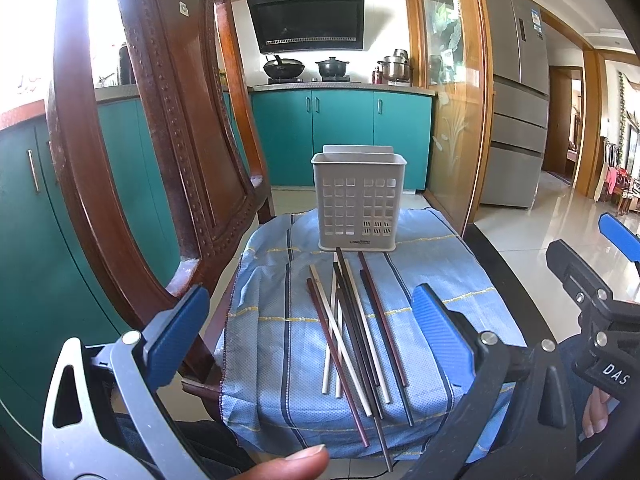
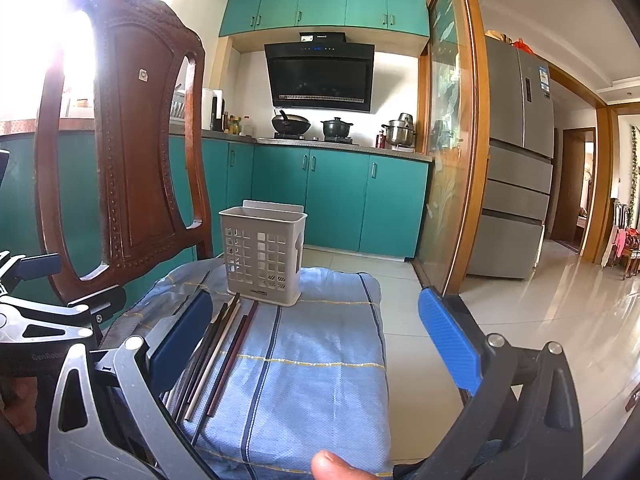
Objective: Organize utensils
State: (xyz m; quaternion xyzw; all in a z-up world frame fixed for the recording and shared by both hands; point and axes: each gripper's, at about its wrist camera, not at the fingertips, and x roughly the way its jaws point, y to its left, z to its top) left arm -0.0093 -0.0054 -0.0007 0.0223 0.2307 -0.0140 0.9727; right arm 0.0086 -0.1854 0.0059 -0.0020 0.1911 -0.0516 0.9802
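Several chopsticks (image 1: 356, 332), white, dark brown and black, lie in a loose pile on a blue striped cloth (image 1: 432, 292). A grey perforated utensil holder (image 1: 358, 200) stands upright on the cloth's far end, just behind them. My left gripper (image 1: 312, 328) is open and empty, held above the near ends of the chopsticks. My right gripper (image 2: 320, 332) is open and empty, right of the chopsticks (image 2: 224, 352); its left finger hides part of the pile. The holder (image 2: 262, 256) stands ahead-left of it. The right gripper also shows at the right edge of the left wrist view (image 1: 592, 292).
A carved wooden chair back (image 1: 160, 140) rises close on the left of the cloth (image 2: 320, 360). A glass sliding door (image 1: 452, 100) and a fridge (image 1: 516, 100) stand to the right. Teal kitchen cabinets (image 1: 340, 136) with pots are behind. Tiled floor lies to the right.
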